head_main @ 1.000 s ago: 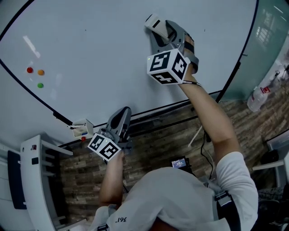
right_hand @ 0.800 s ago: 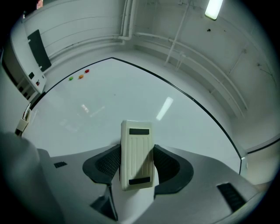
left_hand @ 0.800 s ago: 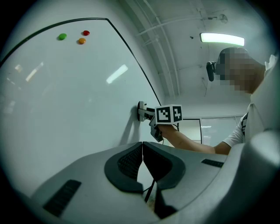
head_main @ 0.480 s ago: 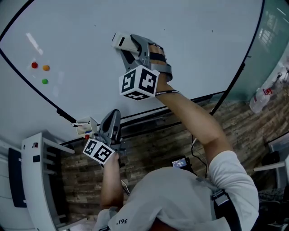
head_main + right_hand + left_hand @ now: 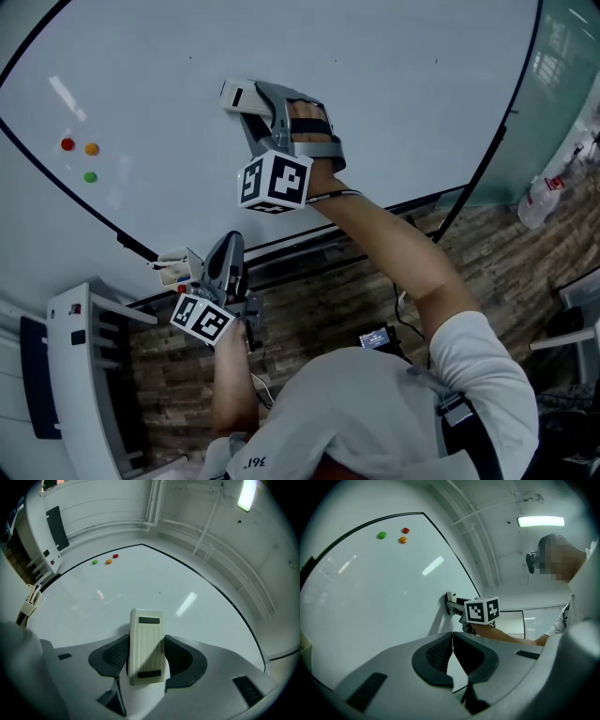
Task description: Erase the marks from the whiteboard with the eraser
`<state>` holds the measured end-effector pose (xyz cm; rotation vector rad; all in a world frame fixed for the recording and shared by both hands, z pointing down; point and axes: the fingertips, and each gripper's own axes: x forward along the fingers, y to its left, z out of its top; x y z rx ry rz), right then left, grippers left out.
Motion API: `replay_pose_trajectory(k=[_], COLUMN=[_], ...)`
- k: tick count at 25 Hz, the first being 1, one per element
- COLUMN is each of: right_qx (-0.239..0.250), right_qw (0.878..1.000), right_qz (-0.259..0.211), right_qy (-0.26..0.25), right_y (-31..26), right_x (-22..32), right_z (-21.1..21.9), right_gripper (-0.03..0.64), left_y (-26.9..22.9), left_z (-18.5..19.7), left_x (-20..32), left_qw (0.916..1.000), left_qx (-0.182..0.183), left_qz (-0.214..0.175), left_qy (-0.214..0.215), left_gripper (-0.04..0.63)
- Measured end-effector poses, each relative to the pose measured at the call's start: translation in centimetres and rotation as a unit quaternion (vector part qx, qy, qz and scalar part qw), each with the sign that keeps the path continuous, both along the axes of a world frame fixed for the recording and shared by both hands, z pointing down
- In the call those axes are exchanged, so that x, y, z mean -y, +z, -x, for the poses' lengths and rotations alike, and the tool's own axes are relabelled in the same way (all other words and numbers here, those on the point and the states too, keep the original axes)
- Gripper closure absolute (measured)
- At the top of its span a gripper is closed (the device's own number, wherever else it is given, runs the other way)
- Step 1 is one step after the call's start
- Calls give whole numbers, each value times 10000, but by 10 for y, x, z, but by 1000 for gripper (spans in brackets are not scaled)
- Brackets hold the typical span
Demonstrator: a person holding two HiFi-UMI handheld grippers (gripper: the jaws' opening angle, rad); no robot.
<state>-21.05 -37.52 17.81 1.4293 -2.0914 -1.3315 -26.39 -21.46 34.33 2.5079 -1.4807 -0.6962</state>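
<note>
Eraser held against the whiteboard

The right gripper [image 5: 146,652] grips the cream eraser [image 5: 146,641] between its jaws, with the eraser's face against the whiteboard [image 5: 403,103] near the board's middle. It is well apart from the three coloured magnets [image 5: 84,155] by the left edge. The left gripper [image 5: 452,638] hangs by the board's bottom edge, its jaws together at the tips with nothing between them.
</note>
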Motion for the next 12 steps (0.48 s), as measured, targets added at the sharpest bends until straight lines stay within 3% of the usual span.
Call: replay_pose_trajectory(k=[12], right_qx=[238], right_qw=[9995], right_qz=[144], right_qy=[126], right_y=[-8], right_x=[19], right_z=[-52], right_gripper=[365], left_y=[-1], left_z=[-47], left_x=[23], left_qw=[9994], left_qx=[74], left_qz=[32], left_qy=[349], left_gripper=[589])
